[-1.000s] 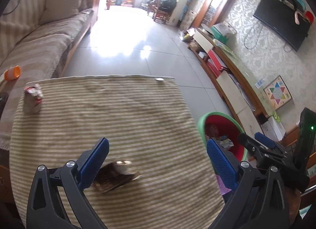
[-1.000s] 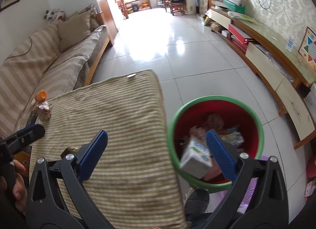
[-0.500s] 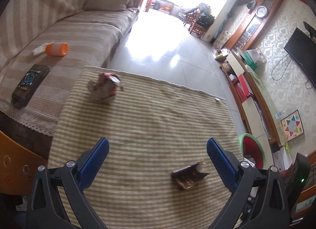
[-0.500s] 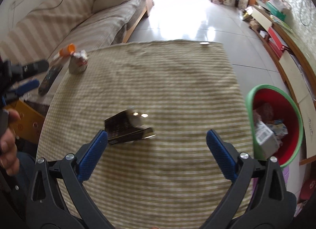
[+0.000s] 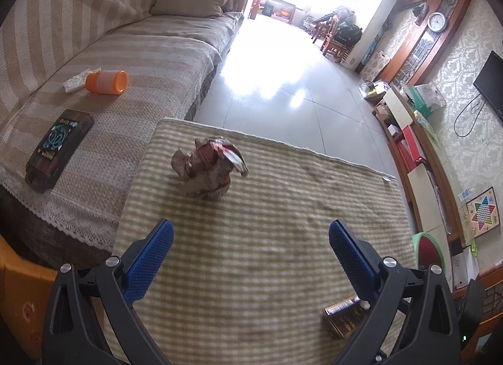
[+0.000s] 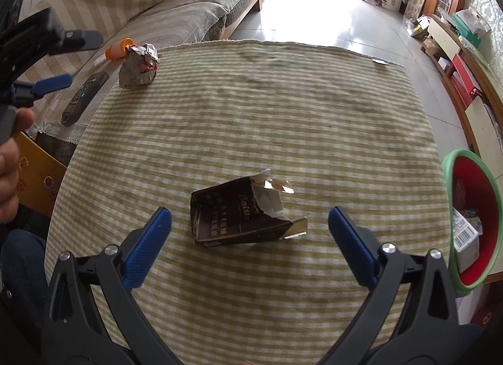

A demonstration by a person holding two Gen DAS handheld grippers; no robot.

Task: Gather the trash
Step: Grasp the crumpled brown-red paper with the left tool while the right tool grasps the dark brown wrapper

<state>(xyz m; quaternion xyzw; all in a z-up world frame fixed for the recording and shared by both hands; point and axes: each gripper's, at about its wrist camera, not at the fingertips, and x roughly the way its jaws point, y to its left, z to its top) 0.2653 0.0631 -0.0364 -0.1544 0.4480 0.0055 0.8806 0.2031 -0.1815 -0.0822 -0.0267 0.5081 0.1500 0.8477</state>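
A: Why were both grippers spread wide?

B: Each lined up on trash: the left gripper (image 5: 251, 247) faced a crumpled wrapper (image 5: 210, 171), the right gripper (image 6: 250, 236) a torn carton (image 6: 239, 215), both on the striped counter (image 6: 283, 107) near the bin (image 6: 471, 220).

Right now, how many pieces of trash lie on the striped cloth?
2. A crumpled paper wrapper lies near the far left corner of the striped cloth, by the sofa. A torn dark carton lies near the front, between the open right gripper fingers. More may be out of view.
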